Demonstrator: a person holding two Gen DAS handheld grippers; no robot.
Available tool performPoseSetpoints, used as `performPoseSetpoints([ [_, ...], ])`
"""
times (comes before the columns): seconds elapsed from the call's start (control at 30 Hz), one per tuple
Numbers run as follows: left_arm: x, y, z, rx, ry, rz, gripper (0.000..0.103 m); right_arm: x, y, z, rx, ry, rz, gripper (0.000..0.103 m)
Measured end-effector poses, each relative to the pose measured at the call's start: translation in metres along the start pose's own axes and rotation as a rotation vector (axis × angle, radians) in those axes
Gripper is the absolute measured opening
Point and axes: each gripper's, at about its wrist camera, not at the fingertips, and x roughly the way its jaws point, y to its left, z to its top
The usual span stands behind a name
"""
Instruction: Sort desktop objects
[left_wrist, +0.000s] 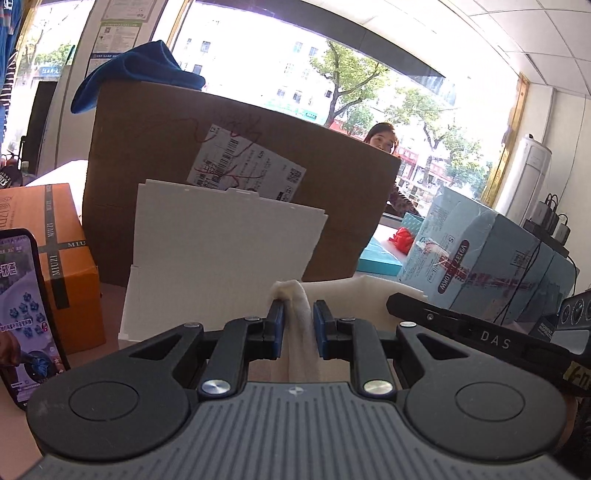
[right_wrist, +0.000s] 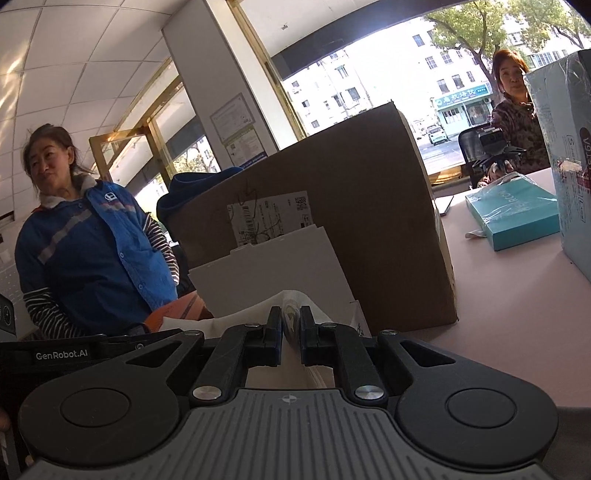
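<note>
Both grippers' jaws, left (left_wrist: 298, 328) and right (right_wrist: 291, 332), pinching white cloth (left_wrist: 300, 314), its fold running upright

Daylight is pouring through the windows (left_wrist: 280, 66) at twelve o'clock, blowing out the glass and backlighting the cardboard box (left_wrist: 229, 177); fisheye curvature is bending every edge.

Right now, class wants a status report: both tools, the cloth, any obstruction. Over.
Left tool shut on white cloth. Right tool shut on same cloth. Cardboard box and white panel directly ahead.
</note>
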Motion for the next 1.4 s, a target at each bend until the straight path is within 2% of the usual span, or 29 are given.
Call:
performPoseSetpoints([
  [0.27, 0.034, 0.035, 0.007, -0.08, 0.065, 0.094, 0.016, 0.051, 0.013, -0.003, -0.024, 0.081, -0.078, 0.009],
  [0.5, 0.057, 0.051, 0.004, -0.096, 0.094, 0.15, 0.016, 0.095, 0.024, -0.003, -0.121, 0.132, -0.174, 0.009],
  [0.73, 0.071, 0.054, 0.001, -0.04, 0.069, 0.197, 0.016, 0.127, 0.026, -0.007, -0.165, 0.148, -0.231, 0.008],
  [1.0, 0.088, 0.058, -0.008, -0.008, 0.09, 0.224, 0.016, 0.141, 0.027, -0.013, -0.263, 0.184, -0.302, 0.009],
  [1.03, 0.089, 0.058, -0.008, -0.004, 0.091, 0.226, 0.016, 0.136, 0.027, -0.011, -0.262, 0.182, -0.298, 0.012],
  [1.07, 0.09, 0.058, -0.009, 0.001, 0.091, 0.231, 0.016, 0.129, 0.028, -0.008, -0.253, 0.176, -0.29, 0.025],
  [1.1, 0.091, 0.057, -0.01, 0.007, 0.092, 0.235, 0.016, 0.121, 0.028, -0.004, -0.239, 0.173, -0.271, 0.052],
  [1.17, 0.093, 0.058, -0.011, 0.007, 0.096, 0.24, 0.016, 0.103, 0.028, 0.003, -0.203, 0.176, -0.196, 0.073],
  [1.2, 0.094, 0.059, -0.012, 0.006, 0.099, 0.241, 0.016, 0.094, 0.032, 0.005, -0.221, 0.18, -0.159, 0.073],
  [1.3, 0.095, 0.06, -0.013, 0.006, 0.101, 0.247, 0.016, 0.069, 0.049, 0.008, -0.383, 0.193, -0.058, 0.073],
  [1.33, 0.095, 0.06, -0.013, 0.006, 0.102, 0.248, 0.016, 0.065, 0.057, 0.006, -0.489, 0.216, -0.021, 0.072],
  [1.4, 0.096, 0.06, -0.013, 0.008, 0.103, 0.249, 0.016, 0.057, 0.072, 0.001, -0.691, 0.262, 0.048, 0.066],
])
